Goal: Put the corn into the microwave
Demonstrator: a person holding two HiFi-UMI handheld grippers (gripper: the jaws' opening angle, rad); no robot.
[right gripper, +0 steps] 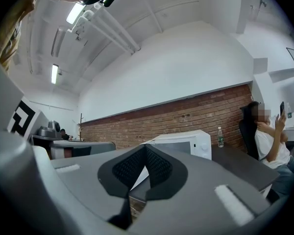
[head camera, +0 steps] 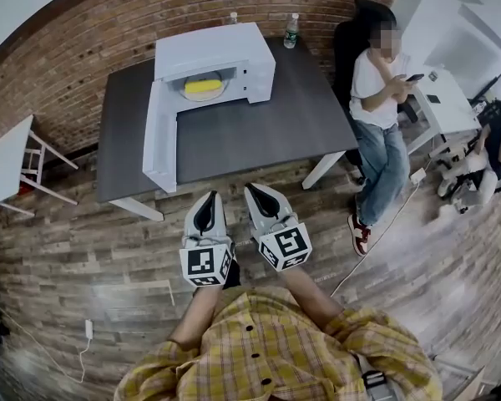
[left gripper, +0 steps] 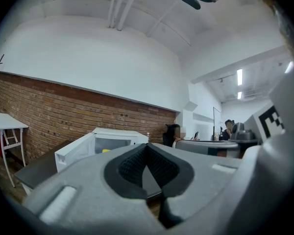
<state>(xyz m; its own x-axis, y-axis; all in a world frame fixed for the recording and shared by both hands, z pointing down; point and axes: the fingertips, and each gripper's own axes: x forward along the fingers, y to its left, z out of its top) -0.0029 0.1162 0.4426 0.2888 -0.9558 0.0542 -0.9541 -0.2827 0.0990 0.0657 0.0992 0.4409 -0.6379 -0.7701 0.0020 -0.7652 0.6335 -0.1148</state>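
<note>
The white microwave (head camera: 225, 57) stands at the back of the dark grey table (head camera: 259, 132), and its door (head camera: 159, 136) hangs open toward me on the left. Inside, the yellow corn (head camera: 203, 86) lies on a plate. Both grippers are side by side in front of my chest, over the wooden floor and short of the table's near edge. My left gripper (head camera: 209, 195) is shut with nothing in it, and so is my right gripper (head camera: 255, 189). The left gripper view looks past the closed left gripper (left gripper: 147, 146) at the microwave (left gripper: 115, 138). The right gripper (right gripper: 146, 147) also faces the microwave (right gripper: 186, 143).
A person (head camera: 380, 98) sits in a black chair at the table's right end, holding a phone. A water bottle (head camera: 291, 30) stands behind the microwave. A small white table (head camera: 4, 161) is at the left and a white desk (head camera: 447, 98) at the right. A cable (head camera: 376, 241) runs over the floor.
</note>
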